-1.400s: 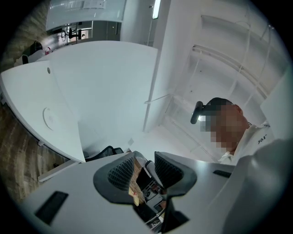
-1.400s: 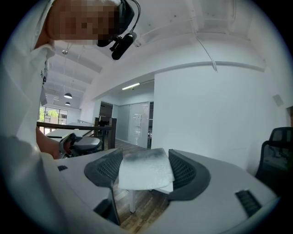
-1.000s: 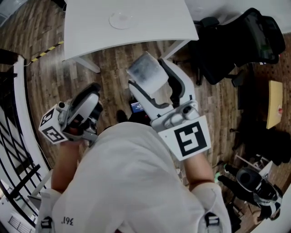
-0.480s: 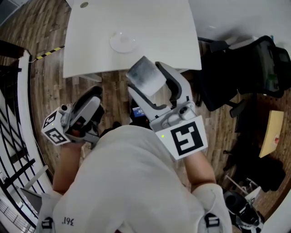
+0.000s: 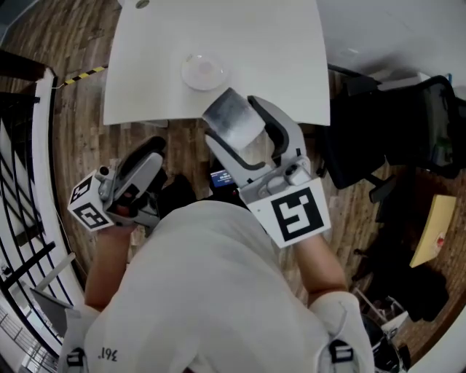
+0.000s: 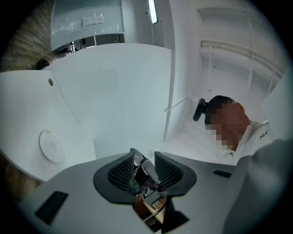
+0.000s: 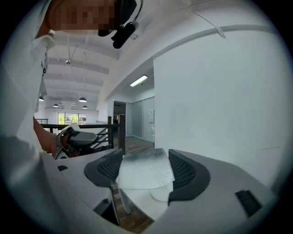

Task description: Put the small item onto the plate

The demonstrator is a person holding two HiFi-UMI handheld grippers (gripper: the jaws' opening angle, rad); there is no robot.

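A small round white plate [image 5: 204, 71] sits on the white table [image 5: 277, 51] at the top of the head view. My right gripper [image 5: 234, 124] is held just short of the table's near edge, shut on a whitish, frosted flat packet [image 5: 231, 115]. In the right gripper view the packet [image 7: 145, 170] fills the gap between the jaws, and the plate [image 7: 160, 194] shows below it. My left gripper [image 5: 140, 173] hangs lower left over the floor. In the left gripper view its jaws stand slightly apart with nothing in them [image 6: 144, 161], and the plate [image 6: 51, 146] lies far left.
A black office chair [image 5: 393, 138] stands right of the table. A dark railing [image 5: 33, 146] runs along the left. A small round hole [image 5: 142, 4] marks the table's far side. Wooden floor [image 5: 80, 138] lies below the grippers.
The table and plate have slid down and nearer in the head view, as I move toward them. Both grippers keep their pose, and the packet stays in the right one.
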